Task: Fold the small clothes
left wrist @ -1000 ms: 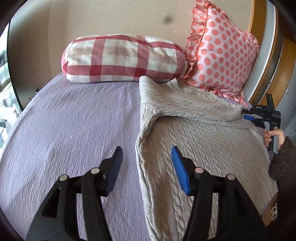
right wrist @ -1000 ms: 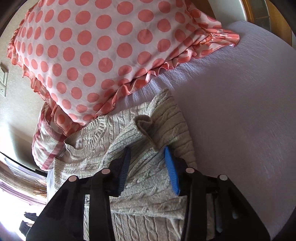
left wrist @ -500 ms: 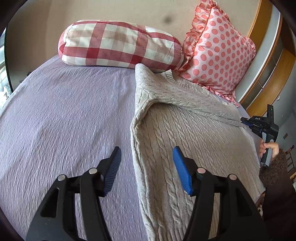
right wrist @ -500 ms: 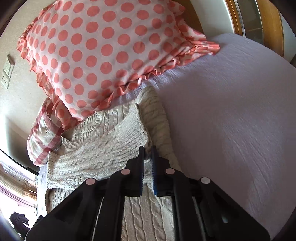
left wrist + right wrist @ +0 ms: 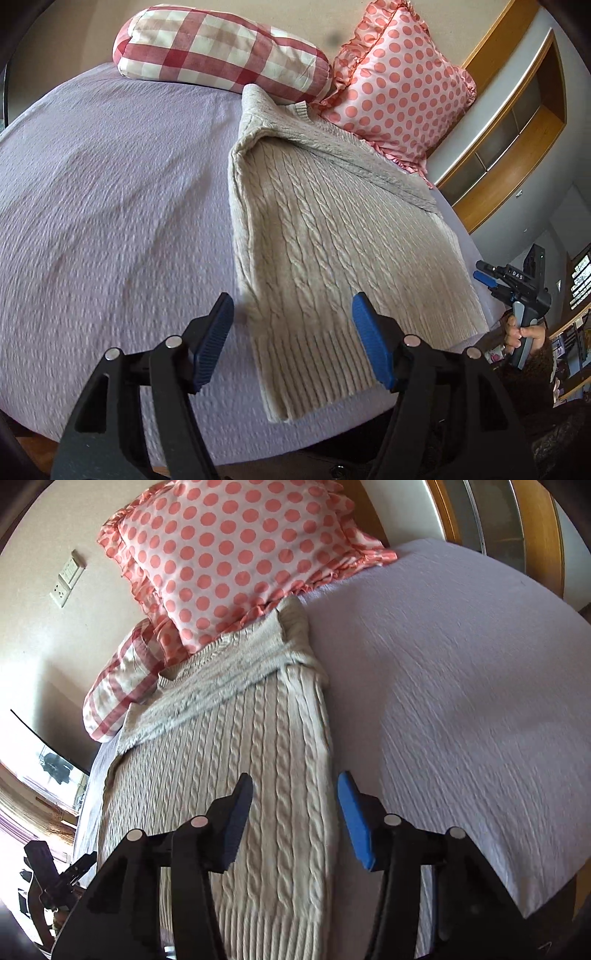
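A beige cable-knit sweater (image 5: 325,236) lies flat on the lilac bed (image 5: 110,206), its sleeves folded across the chest below the collar. It also shows in the right wrist view (image 5: 236,775). My left gripper (image 5: 291,332) is open and empty, hovering above the sweater's lower left hem corner. My right gripper (image 5: 295,812) is open and empty above the sweater's right side edge. The right gripper also shows in the left wrist view (image 5: 487,280), off the bed's right edge.
A red checked bolster (image 5: 221,48) and a pink polka-dot pillow (image 5: 399,77) lean against the wall at the head of the bed. A wooden shelf unit (image 5: 517,122) stands to the right. The bed's front edge (image 5: 221,443) is close below the left gripper.
The right gripper shut on the folded sleeve end, then let it go, opened and drew back toward the hem. The left gripper also pulled back toward the bed's front edge, staying open.
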The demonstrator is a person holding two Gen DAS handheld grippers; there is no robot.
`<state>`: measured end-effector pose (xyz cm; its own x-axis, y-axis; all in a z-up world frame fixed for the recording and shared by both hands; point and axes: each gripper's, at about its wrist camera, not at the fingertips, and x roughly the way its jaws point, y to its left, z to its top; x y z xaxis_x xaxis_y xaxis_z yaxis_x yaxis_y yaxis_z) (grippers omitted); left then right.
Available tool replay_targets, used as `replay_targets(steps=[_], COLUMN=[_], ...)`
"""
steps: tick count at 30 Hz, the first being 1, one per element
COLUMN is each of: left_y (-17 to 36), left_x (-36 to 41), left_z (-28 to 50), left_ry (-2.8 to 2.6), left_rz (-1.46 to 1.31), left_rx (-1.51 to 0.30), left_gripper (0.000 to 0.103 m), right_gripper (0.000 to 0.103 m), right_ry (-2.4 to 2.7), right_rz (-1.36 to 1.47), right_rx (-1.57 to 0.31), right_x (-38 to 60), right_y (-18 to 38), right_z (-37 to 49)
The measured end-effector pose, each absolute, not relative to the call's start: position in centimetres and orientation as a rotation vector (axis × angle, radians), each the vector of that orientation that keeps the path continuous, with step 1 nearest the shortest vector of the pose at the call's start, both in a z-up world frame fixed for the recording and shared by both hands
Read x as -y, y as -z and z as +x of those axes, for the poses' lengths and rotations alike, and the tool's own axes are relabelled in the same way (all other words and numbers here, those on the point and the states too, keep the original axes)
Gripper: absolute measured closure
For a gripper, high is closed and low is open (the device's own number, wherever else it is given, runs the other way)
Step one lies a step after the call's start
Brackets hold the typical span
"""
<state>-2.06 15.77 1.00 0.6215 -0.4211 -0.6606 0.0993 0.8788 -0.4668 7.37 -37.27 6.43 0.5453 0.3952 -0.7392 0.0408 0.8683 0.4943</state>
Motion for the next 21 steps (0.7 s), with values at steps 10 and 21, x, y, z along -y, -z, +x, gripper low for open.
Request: replay_targets(steps=[10,21], left_y=[0.3,-4.3], left_x=[-14.2,-17.8], left_z=[-5.8,1.5], left_ry=[0.335,0.380], left_rz=[-0.462,-0.603], left_rx=[-0.853,-0.723], left_gripper=[0.085,0.095], right_gripper=[0.094,0.095], right_ry=[-0.409,-0.519], right_rz=[0.564,0.786], right_rx=[-0.990,-0.616], right_x=[36.2,38.5], right_y=[-4.7,-12.7], right_z=[0.1,7.3])
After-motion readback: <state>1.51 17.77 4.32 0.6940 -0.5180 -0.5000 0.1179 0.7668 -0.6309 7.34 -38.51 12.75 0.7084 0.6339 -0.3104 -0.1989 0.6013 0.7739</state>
